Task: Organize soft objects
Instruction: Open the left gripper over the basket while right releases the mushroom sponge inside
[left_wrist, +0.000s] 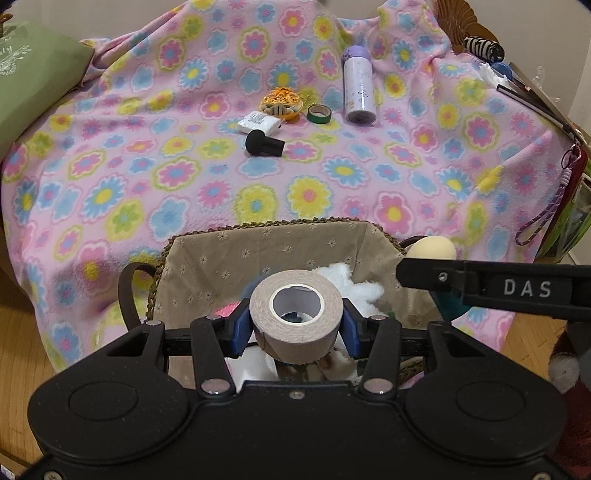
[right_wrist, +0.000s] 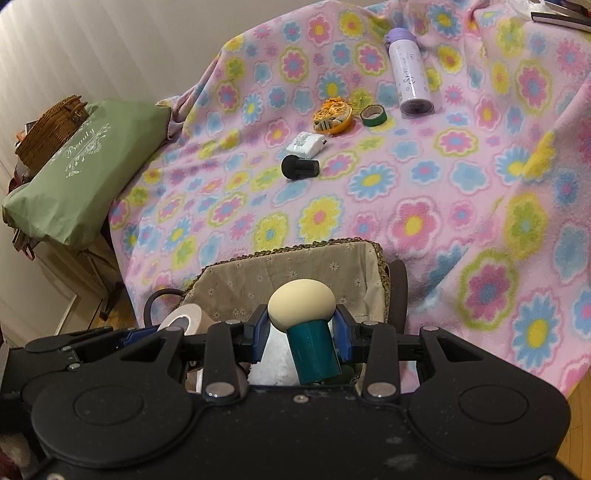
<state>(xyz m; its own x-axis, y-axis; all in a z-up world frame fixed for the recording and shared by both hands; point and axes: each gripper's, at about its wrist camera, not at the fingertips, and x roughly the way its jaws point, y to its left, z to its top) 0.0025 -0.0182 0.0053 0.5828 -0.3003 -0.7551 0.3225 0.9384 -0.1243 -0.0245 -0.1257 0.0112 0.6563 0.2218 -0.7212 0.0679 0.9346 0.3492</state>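
Observation:
My left gripper (left_wrist: 295, 326) is shut on a beige tape roll (left_wrist: 295, 314) and holds it over the cloth-lined woven basket (left_wrist: 266, 240). White fluffy stuff (left_wrist: 354, 286) lies in the basket. My right gripper (right_wrist: 301, 332) is shut on a cream sponge puff with a teal handle (right_wrist: 308, 325), also over the basket (right_wrist: 295, 266). The right gripper shows in the left wrist view (left_wrist: 498, 290) with the puff (left_wrist: 432, 247). The tape roll shows in the right wrist view (right_wrist: 184, 319).
On the flowered blanket (left_wrist: 184, 177) lie a black puff (left_wrist: 264, 144), a white pack (left_wrist: 258, 122), an orange round item (left_wrist: 282, 103), a green tape roll (left_wrist: 319, 113) and a purple bottle (left_wrist: 358, 88). A green bag (right_wrist: 85, 166) lies at the left.

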